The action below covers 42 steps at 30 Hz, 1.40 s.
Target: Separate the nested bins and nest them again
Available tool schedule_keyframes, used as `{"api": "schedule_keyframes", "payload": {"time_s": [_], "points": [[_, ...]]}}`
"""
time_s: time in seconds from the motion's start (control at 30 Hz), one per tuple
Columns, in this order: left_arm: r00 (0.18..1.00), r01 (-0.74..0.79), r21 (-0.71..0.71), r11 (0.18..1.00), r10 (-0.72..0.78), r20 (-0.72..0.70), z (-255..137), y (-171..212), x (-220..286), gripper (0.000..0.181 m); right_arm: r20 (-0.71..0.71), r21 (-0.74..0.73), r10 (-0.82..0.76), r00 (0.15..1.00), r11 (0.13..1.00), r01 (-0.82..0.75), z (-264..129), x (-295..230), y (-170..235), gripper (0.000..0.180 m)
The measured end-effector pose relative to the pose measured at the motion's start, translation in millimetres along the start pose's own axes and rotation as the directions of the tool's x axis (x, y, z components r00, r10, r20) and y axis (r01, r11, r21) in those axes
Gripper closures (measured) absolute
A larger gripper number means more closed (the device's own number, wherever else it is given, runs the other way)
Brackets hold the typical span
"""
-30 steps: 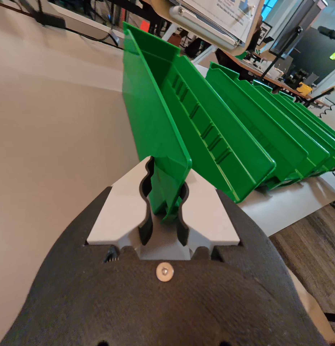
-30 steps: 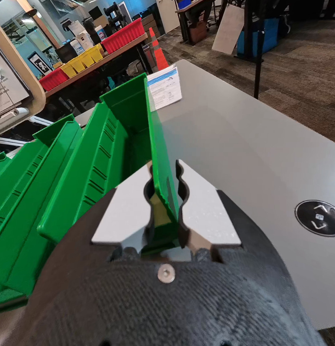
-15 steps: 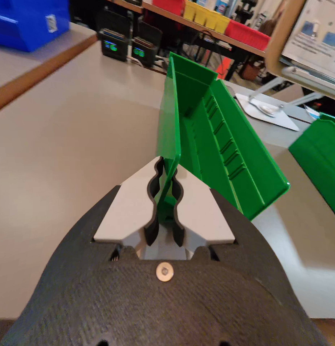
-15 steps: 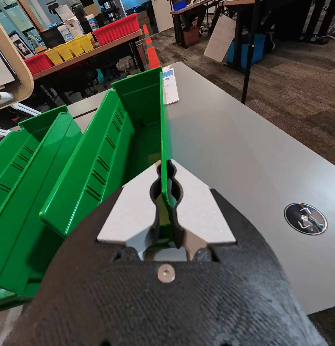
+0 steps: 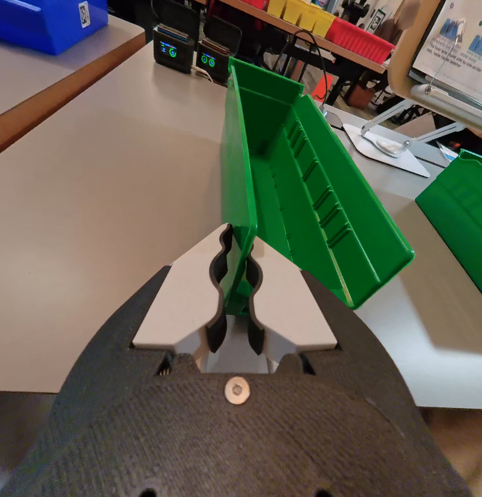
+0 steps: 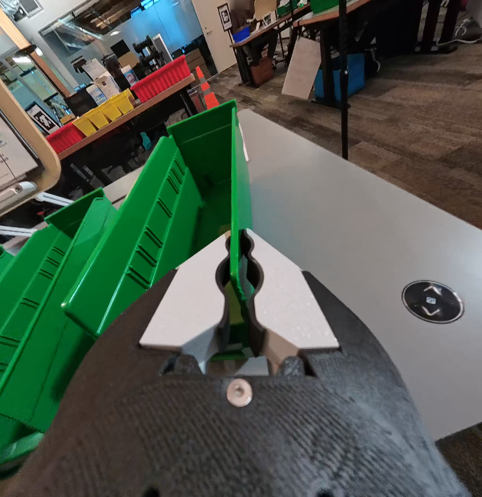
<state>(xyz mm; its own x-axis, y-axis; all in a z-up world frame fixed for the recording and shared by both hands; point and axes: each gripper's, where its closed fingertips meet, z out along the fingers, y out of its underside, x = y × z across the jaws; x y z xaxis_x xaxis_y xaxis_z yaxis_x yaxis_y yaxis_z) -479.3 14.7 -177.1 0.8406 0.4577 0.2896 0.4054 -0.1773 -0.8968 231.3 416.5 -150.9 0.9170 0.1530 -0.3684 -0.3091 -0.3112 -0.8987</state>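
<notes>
Left gripper (image 5: 238, 242): fingers closed narrow on the near end of the left side wall of a long green bin (image 5: 301, 188). Bin interior open to view, divider slots along its right wall; the bin is tilted, far end toward the far edge of the surface (image 5: 100, 161).

Right gripper (image 6: 238, 242): fingers closed narrow on the right side wall of a second green bin (image 6: 180, 215), near its end. This bin sits tilted, just beside further green bins (image 6: 46, 269) on its left; whether it touches or nests in them cannot be told.

Green bin, partial (image 5: 463, 204): at the right edge of the left wrist view, on the surface, apart from the held bin.

Two small black devices with lit displays (image 5: 191, 53): at the far edge of the surface, beyond the left-held bin.

Blue bin (image 5: 46, 24): on a neighbouring table, far left.

White stand base (image 5: 382, 150): on the surface, far right of the left-held bin.

Round black control panel (image 6: 432, 301): set in the surface, right of the right gripper.

Red and yellow bins (image 6: 121, 105): on a background table.
</notes>
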Motion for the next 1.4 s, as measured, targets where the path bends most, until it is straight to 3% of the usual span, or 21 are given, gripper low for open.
{"api": "schedule_keyframes", "payload": {"time_s": [0.2,0.37,0.5,0.6,0.67,0.77,0.87,1.0,1.07,1.17,1.3,1.4], "points": [[0.994,0.102,0.023,0.995,-0.101,-0.042,-2,-5,-1,0.174,0.032,0.142,0.065,0.997,0.988,-0.068,-21,-8,-37,0.177],[0.991,0.133,0.055,0.99,-0.132,-0.025,-7,-10,-5,0.171,0.068,0.217,-0.021,0.997,0.976,0.006,-41,-42,-68,0.178],[0.988,0.137,0.262,0.955,-0.15,0.032,-40,-47,-5,0.138,0.183,0.26,-0.109,0.977,0.964,0.059,-57,-106,-89,0.178],[0.99,0.093,0.512,0.854,-0.134,0.044,-82,-85,12,0.128,0.332,0.276,-0.158,0.93,0.959,0.065,-78,-177,-93,0.178],[0.999,0.017,0.598,0.801,-0.031,0.014,-100,-98,52,0.128,0.447,0.271,-0.173,0.878,0.961,0.052,-95,-231,-84,0.178],[0.99,-0.046,0.551,0.833,0.113,-0.088,-93,-75,133,0.125,0.603,0.204,-0.145,0.784,0.979,0.024,-120,-311,-48,0.178],[0.935,0.018,0.411,0.912,0.129,-0.329,-86,-27,218,0.12,0.699,0.12,-0.129,0.703,0.991,0.062,-142,-375,8,0.178],[0.852,0.011,0.298,0.955,0.147,-0.503,-98,20,290,0.11,0.681,0.196,-0.318,0.66,0.947,0.254,-166,-424,82,0.178],[0.875,0.012,0.316,0.949,0.143,-0.462,-98,26,291,0.139,0.621,0.268,-0.433,0.653,0.9,0.343,-177,-435,111,0.177],[0.939,-0.001,0.258,0.966,0.089,-0.332,-78,35,266,0.181,0.572,0.291,-0.464,0.676,0.886,0.362,-190,-443,130,0.176],[0.915,0.053,0.125,0.991,0.002,-0.403,-69,46,262,0.18,0.533,0.36,-0.524,0.664,0.851,0.383,-195,-449,127,0.175],[0.859,0.108,0.155,0.982,-0.014,-0.512,-78,38,265,0.15,0.548,0.321,-0.462,0.697,0.886,0.334,-184,-439,117,0.175]]}}
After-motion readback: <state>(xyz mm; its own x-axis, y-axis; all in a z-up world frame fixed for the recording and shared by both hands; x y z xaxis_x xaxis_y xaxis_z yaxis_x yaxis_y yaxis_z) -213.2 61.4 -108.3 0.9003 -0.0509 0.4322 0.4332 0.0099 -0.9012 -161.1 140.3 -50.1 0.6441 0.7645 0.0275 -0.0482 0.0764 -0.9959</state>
